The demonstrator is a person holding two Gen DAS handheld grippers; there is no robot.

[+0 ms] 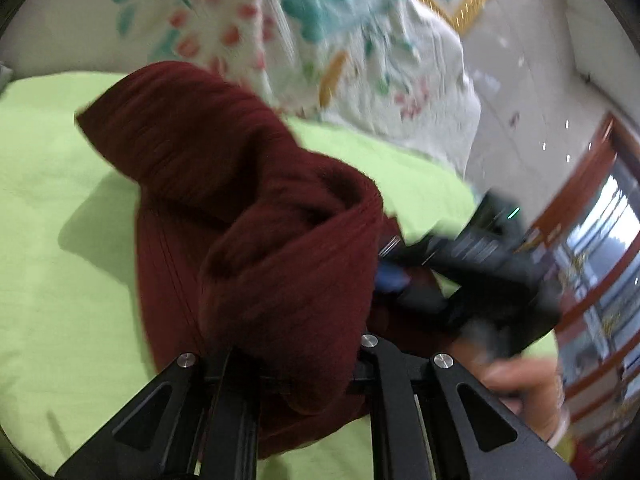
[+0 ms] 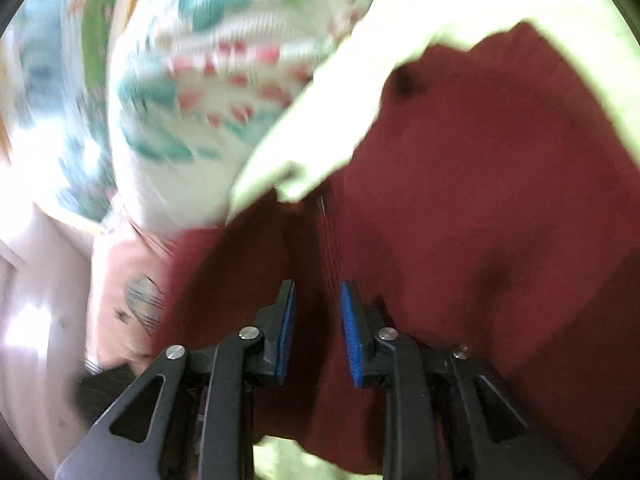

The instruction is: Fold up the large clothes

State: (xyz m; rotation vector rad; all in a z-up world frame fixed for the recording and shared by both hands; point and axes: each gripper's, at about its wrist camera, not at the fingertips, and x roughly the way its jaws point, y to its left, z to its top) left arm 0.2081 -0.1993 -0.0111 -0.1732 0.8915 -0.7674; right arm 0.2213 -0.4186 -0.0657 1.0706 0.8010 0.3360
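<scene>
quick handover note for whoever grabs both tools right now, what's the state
Left tool: fingers buried in a bunch of the maroon sweater; looks shut on it, lifting it off the green sheet.
Right tool: blue pads apart, sweater cloth between them, not yet clamped.
Floral quilt lies behind.
Done: no neat fold visible; sweater is bunched.
Left: spread it flat, fold.

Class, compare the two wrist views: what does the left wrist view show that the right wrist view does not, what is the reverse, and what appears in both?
Only the left wrist view shows the right gripper from outside, a gold picture frame and a window.

Only the right wrist view shows the right gripper's blue pads, spread apart with maroon cloth between them.

Both show the maroon garment, the green sheet and the floral quilt.
</scene>
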